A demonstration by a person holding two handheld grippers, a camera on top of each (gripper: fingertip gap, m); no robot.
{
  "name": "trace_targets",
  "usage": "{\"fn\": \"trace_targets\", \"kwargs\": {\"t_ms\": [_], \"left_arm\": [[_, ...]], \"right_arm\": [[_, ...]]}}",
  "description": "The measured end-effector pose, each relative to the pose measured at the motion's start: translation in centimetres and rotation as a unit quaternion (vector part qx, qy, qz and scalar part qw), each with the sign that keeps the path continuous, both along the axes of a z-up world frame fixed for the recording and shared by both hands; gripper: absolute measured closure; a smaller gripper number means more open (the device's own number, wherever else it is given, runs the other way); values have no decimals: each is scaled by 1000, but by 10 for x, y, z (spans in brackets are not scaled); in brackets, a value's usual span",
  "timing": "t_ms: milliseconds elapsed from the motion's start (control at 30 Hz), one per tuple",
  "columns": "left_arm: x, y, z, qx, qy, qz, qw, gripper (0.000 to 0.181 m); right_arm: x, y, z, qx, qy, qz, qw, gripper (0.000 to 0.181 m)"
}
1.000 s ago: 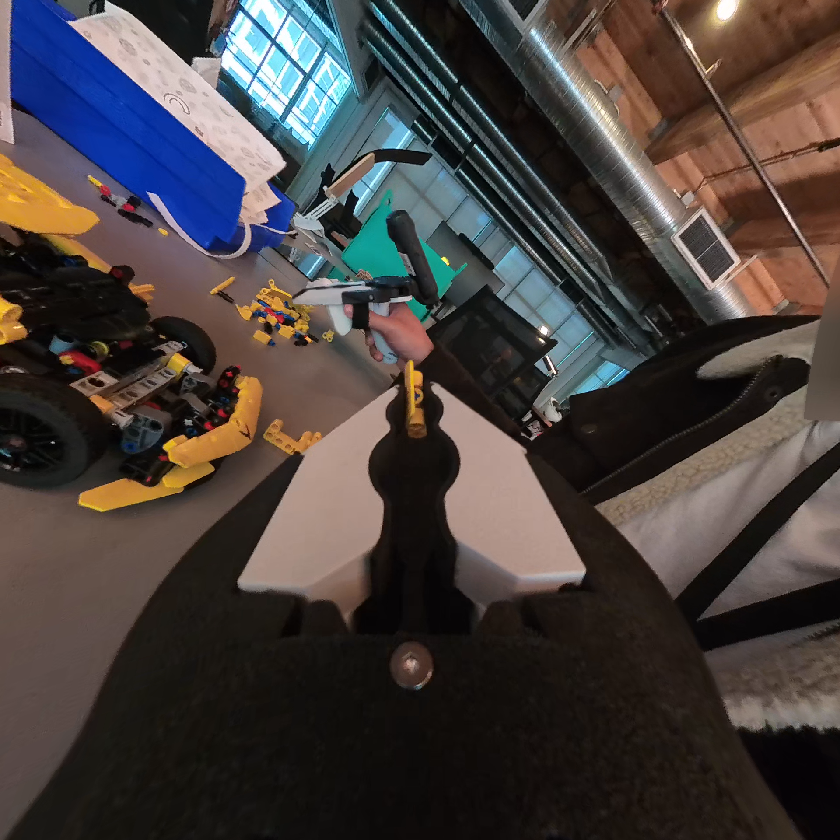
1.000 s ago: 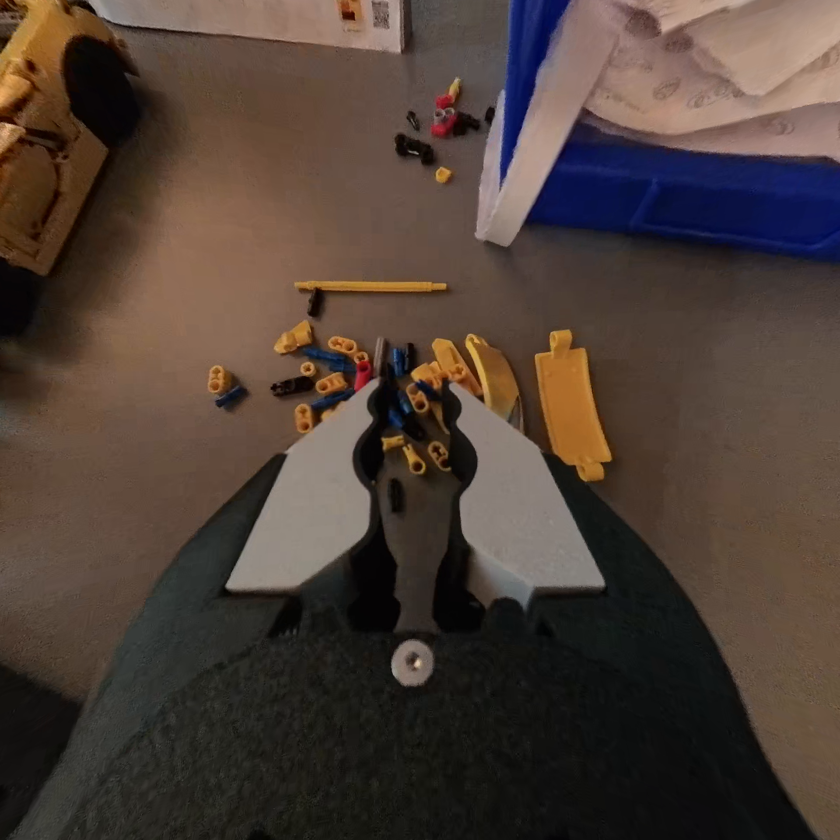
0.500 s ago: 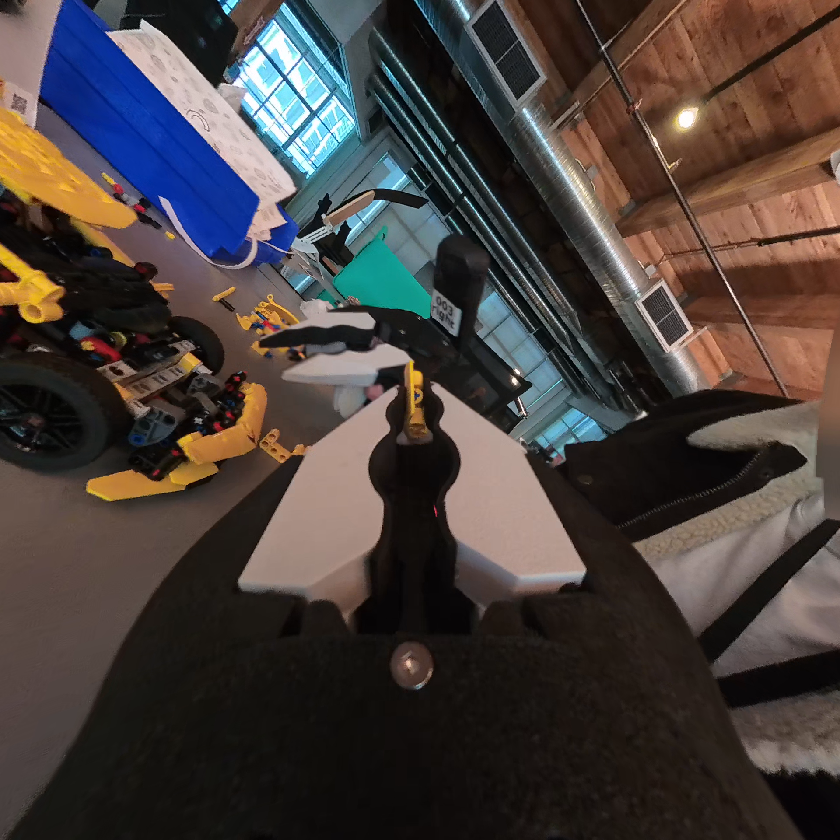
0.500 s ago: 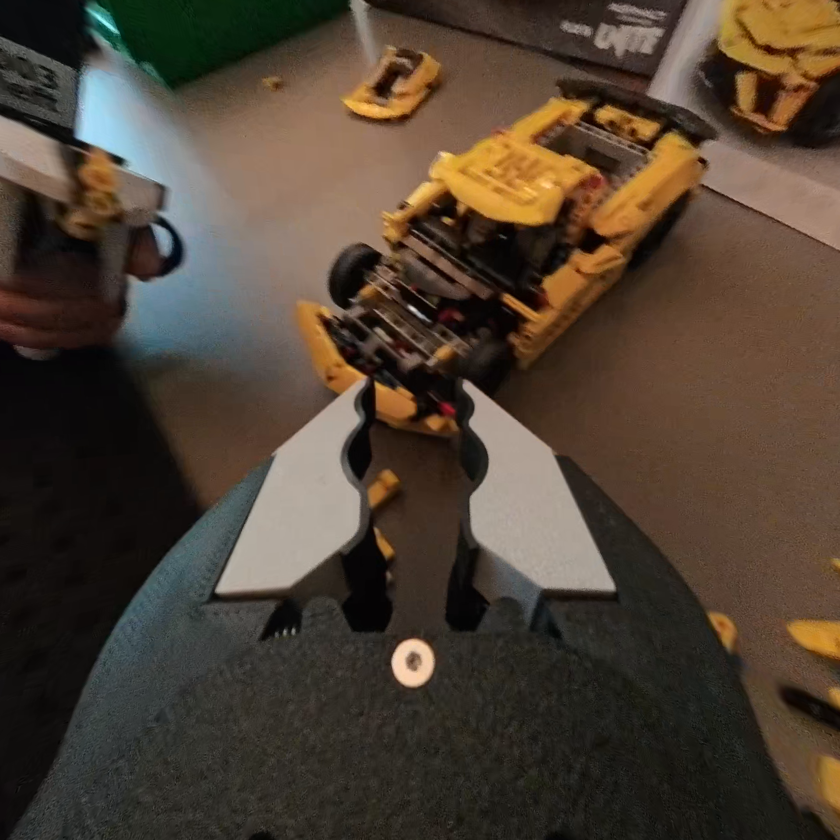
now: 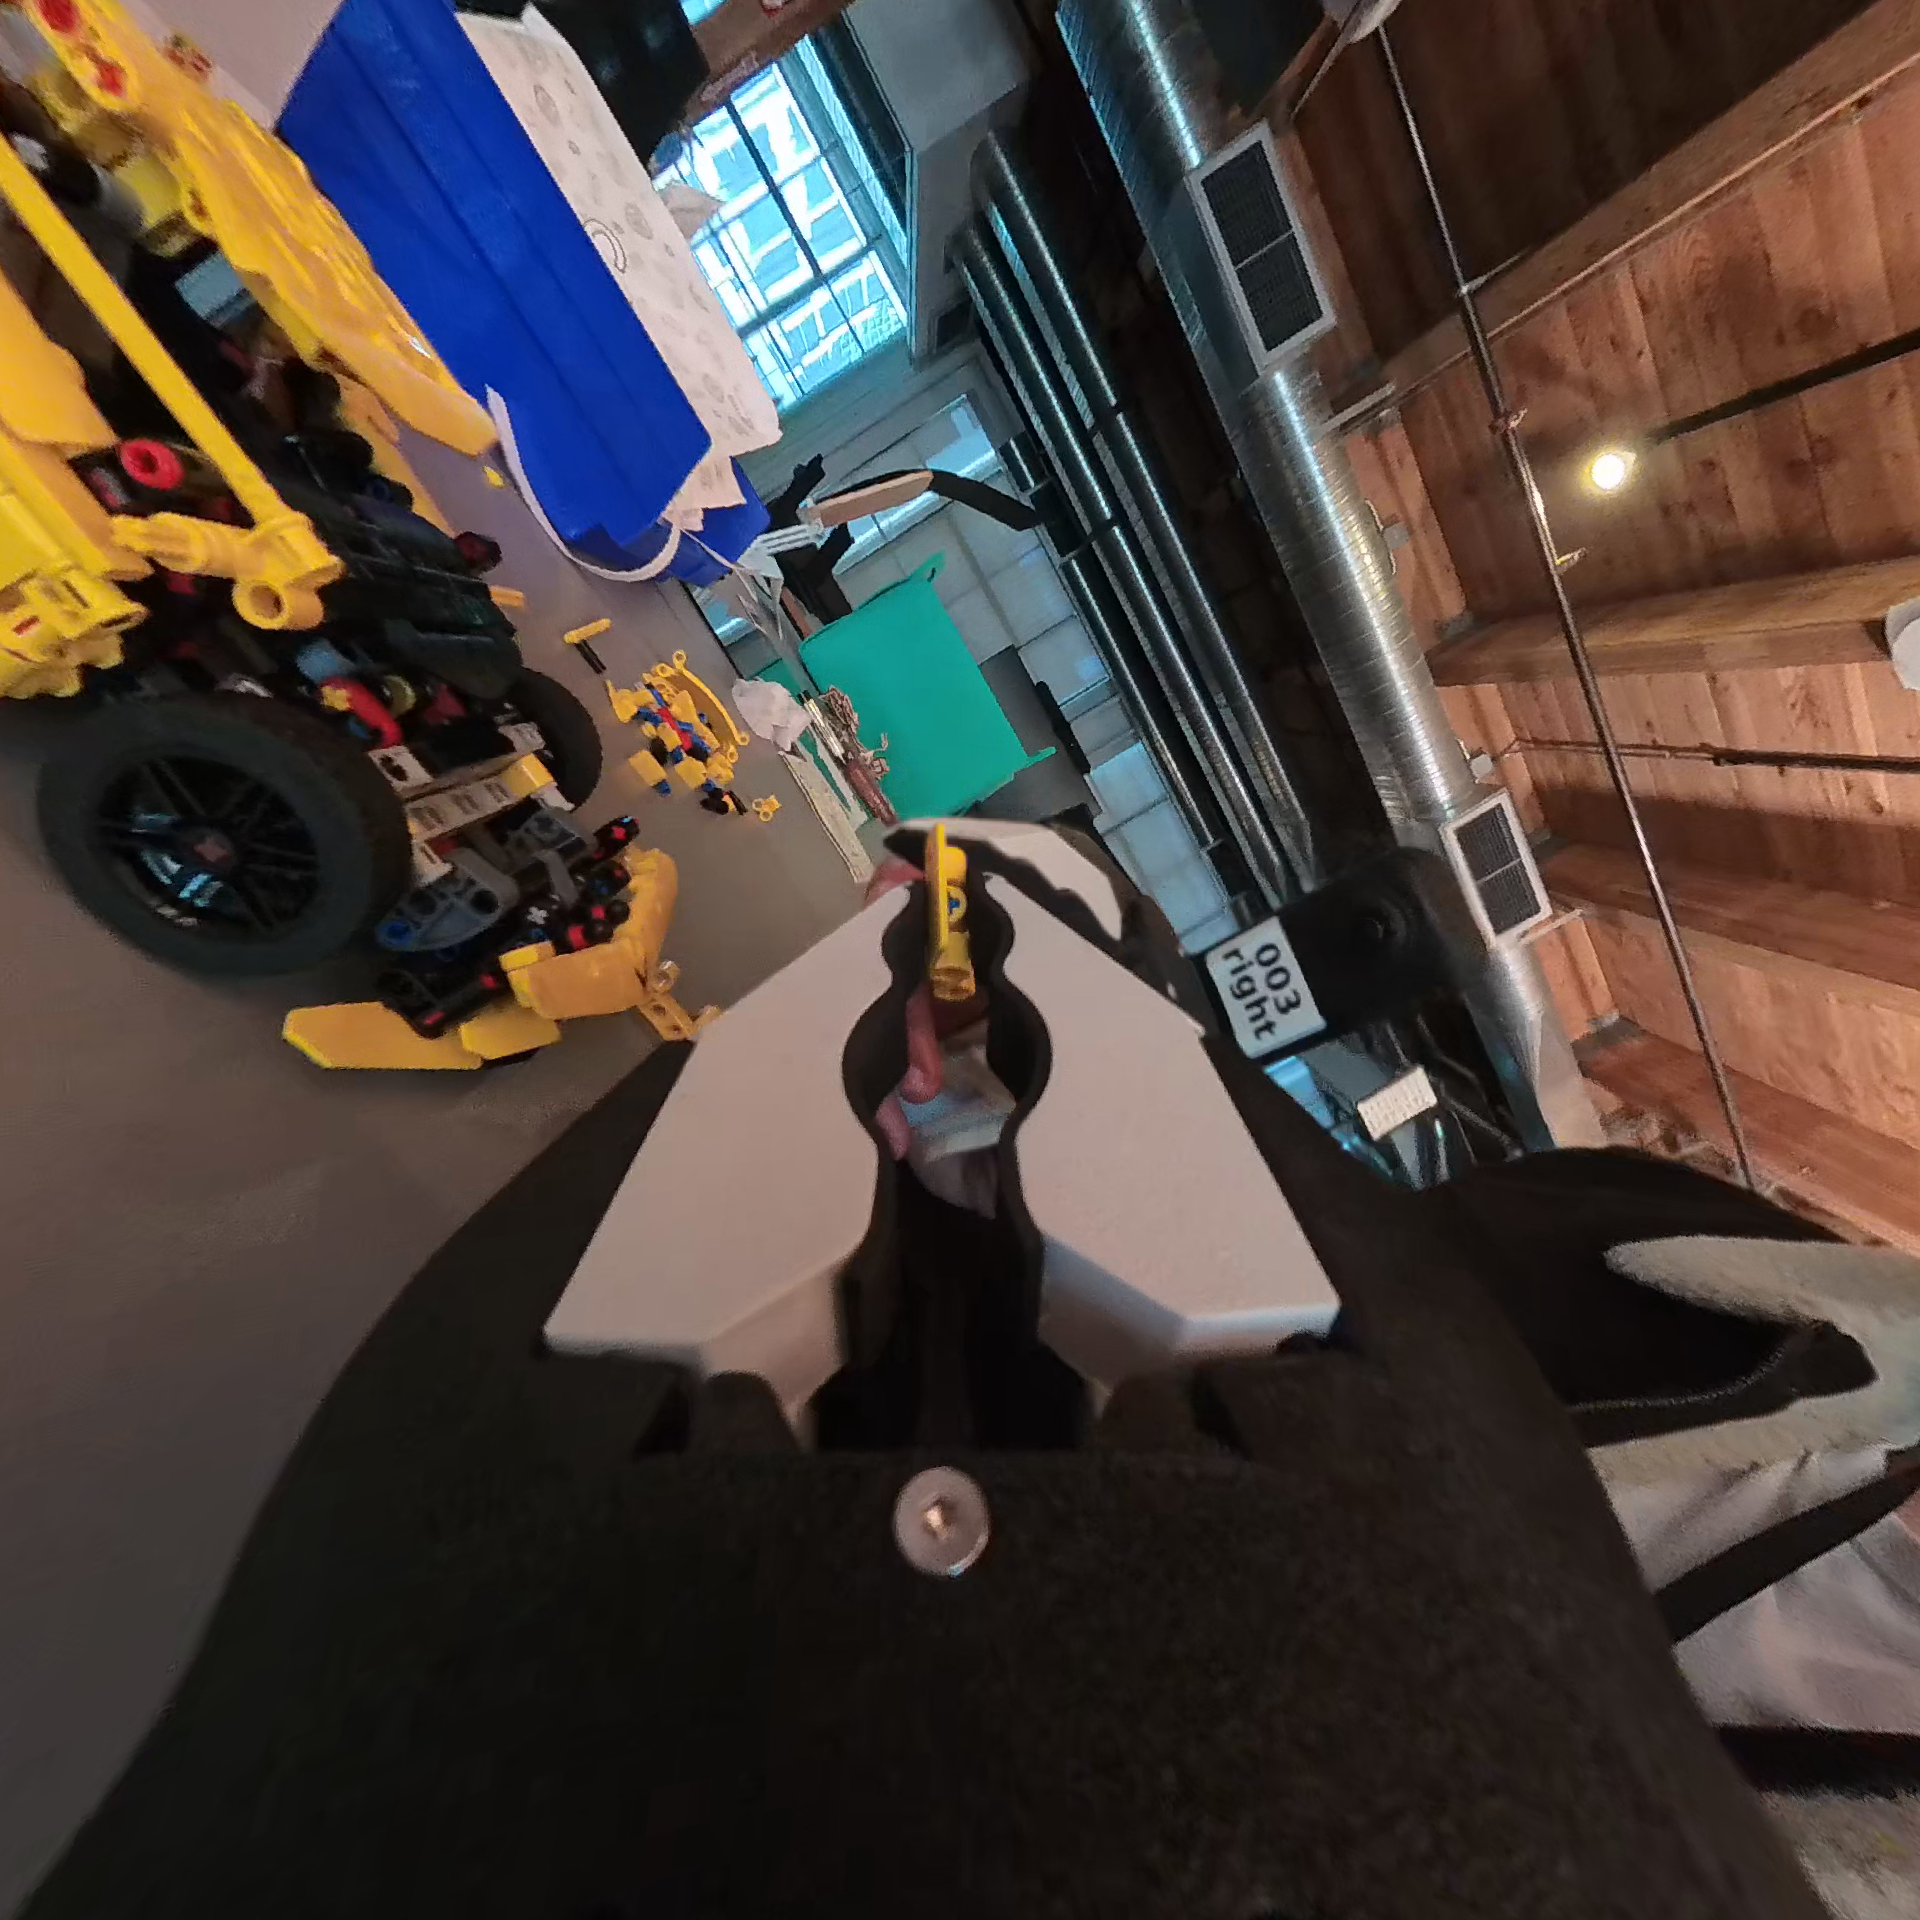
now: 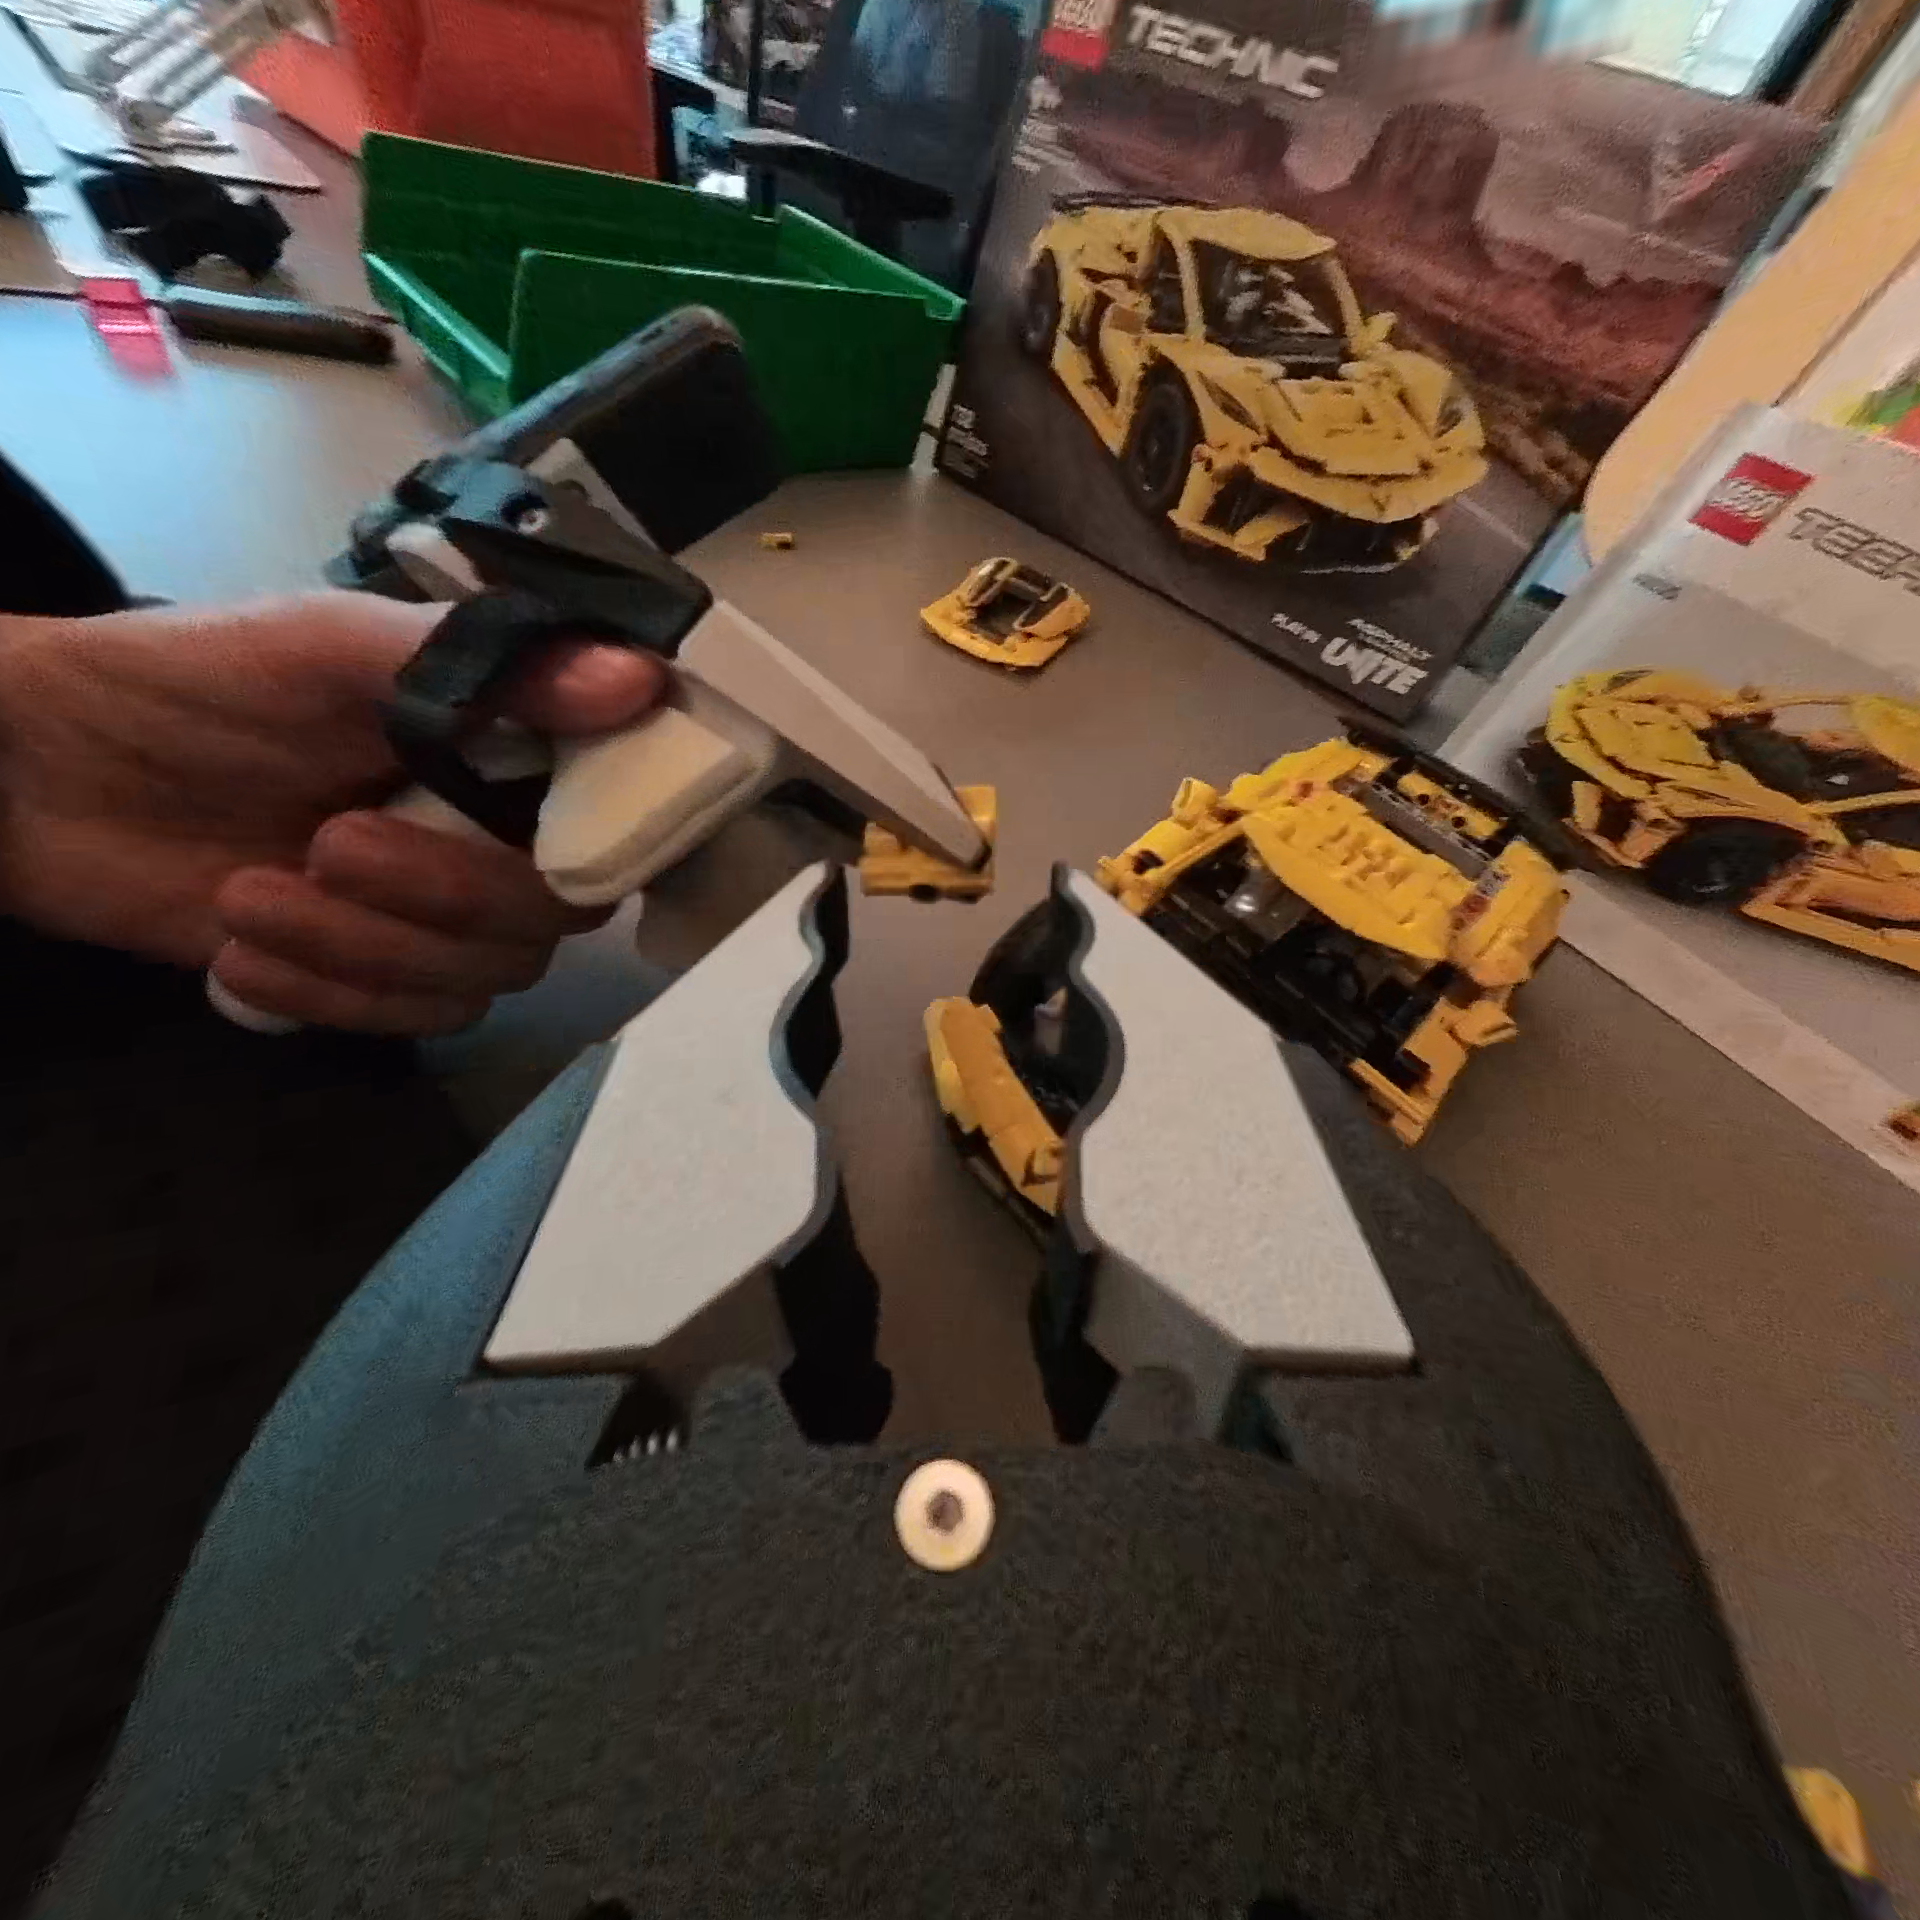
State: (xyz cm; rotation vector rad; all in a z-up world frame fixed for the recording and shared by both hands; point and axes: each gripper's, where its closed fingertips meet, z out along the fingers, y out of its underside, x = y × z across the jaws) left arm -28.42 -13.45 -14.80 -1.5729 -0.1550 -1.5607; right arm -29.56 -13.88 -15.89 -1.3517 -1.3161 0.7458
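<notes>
A small yellow brick piece (image 5: 948, 914) is pinched at the fingertips of the left gripper (image 5: 940, 883), held in the air above the grey table (image 6: 1558, 1299). The right gripper (image 6: 940, 904) stands released, jaws spread, just near of that piece. A partly built yellow model car (image 6: 1340, 914) sits beyond, with a printed box (image 6: 1351, 343) far behind.

R gripper (image 6: 945, 925) jaws apart | L gripper (image 6: 971, 847) pinching yellow piece (image 6: 925, 868)
</notes>
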Motion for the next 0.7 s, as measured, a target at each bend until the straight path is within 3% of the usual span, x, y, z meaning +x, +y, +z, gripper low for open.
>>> {"fn": "trace_targets", "kwargs": {"t_ms": [133,367,500,633,700], "left_arm": [[-2,2,-3,12,44,34,998,175],[1,2,-5,14,61,29,998,175],[4,3,-13,3,97,30,995,175],[6,-5,-14,15,143,17,990,176],[-1,-3,-13,23,165,41,985,177]], "right_arm": [[-2,-1,-3,15,-18,-20,1000,157],[-4,-2,-6,48,-31,-34,998,153],[-2,2,-15,3,-49,-27,998,157],[1,-5,-17,27,-60,-9,998,156],[0,-4,-21,18,-68,-9,997,157]]}}
